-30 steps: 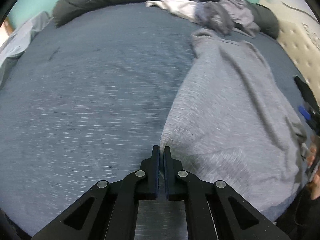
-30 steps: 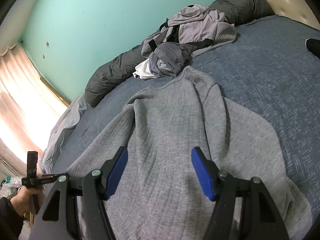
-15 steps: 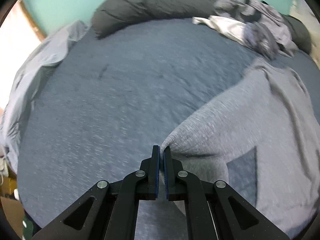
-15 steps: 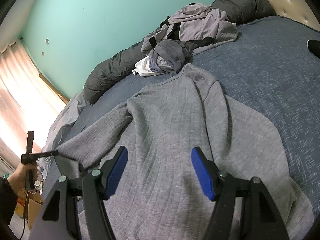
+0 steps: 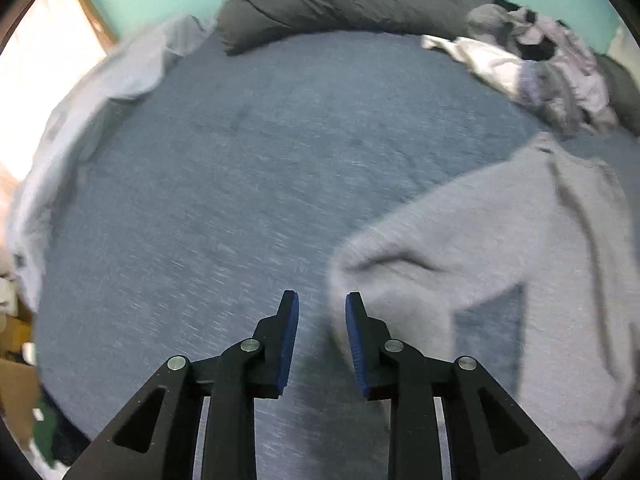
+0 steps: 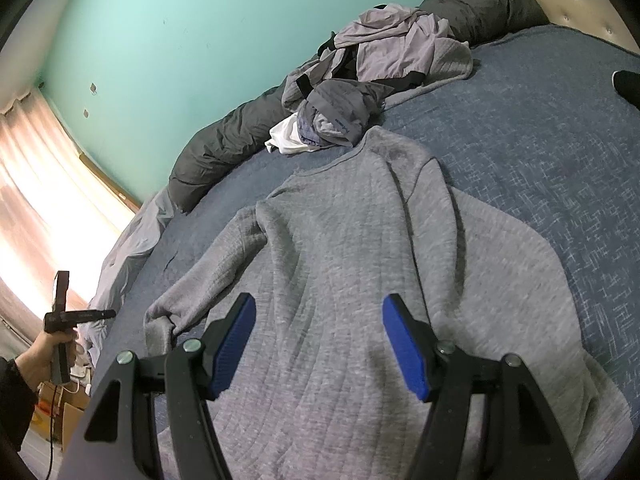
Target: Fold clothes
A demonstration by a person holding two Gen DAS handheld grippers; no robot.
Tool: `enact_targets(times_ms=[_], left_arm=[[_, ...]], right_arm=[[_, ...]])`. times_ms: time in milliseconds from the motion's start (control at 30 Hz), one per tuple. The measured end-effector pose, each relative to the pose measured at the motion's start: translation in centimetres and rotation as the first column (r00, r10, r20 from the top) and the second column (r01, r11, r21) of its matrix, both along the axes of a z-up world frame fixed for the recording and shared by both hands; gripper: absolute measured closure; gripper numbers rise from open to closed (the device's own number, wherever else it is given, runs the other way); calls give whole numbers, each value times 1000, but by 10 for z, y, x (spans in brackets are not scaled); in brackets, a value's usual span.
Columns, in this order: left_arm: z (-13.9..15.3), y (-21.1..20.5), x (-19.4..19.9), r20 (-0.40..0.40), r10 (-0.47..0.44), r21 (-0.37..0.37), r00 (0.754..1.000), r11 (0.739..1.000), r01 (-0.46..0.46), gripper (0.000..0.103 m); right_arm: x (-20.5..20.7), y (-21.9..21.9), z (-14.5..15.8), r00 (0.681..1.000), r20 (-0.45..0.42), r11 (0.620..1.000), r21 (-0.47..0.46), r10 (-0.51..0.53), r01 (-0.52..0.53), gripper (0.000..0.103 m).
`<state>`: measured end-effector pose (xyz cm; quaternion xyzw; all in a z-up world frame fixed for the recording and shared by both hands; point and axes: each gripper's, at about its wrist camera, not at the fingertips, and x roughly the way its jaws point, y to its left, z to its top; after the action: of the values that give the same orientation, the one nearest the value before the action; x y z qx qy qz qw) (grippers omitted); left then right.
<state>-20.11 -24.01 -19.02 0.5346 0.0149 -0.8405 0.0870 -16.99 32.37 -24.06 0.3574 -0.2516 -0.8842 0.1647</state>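
Left wrist view: motion-blurred throughout; grey sweater (image 5: 500,240) cuff outline indistinct. Right wrist view: sweater hem cut off by the lower edge; clothes pile (image 6: 380,64) items indistinguishable.

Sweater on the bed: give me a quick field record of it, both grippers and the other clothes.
sweater: grey, spread flat on the blue bed cover
sleeve: stretched sideways, cuff just past the left gripper
left gripper: jaws opening, nothing between them
right gripper: open, above the sweater's lower part
clothes pile: unfolded, beyond the collar
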Motion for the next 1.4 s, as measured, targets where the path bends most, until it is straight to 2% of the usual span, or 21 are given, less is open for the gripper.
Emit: enact_targets(times_ms=[167,300,433,600,733,867,967,1100,1200,1300,1400], left_arm=[[-17,39,25,23,-101,169,995,981,96,68],[-42,85,40,47,-195,239,980,954,179,67],[-52,127,52,15,-265,287,964,925,249,67],[-53,172,66,-72,-335,297,940,892,341,63],[-55,189,72,-119,-320,332,940,879,341,57],[-57,202,82,-173,-303,346,937,872,346,57],[-60,206,91,-201,-273,365,941,870,330,56],[-67,204,99,-239,-229,366,944,879,306,53],[-75,200,101,-246,-201,380,948,880,285,53],[-83,197,103,-253,-182,385,950,882,272,53],[-89,194,102,-246,-173,408,954,874,264,52]], right_arm=[[0,0,2,1000,-4,1000,12,-3,3,36],[0,-2,4,1000,-6,999,44,-1,2,36],[2,5,8,1000,0,998,61,-13,13,36],[10,38,23,999,12,993,118,-29,28,36],[17,71,25,996,71,966,255,-62,42,36],[23,104,10,977,194,950,310,-93,29,36],[32,116,3,966,235,918,397,-111,8,36],[45,128,-5,956,281,918,395,-86,-34,36],[53,136,-18,935,338,909,415,-104,-49,36],[62,143,-35,913,398,919,386,-89,-79,36],[67,147,-48,898,433,927,364,-78,-95,37]])
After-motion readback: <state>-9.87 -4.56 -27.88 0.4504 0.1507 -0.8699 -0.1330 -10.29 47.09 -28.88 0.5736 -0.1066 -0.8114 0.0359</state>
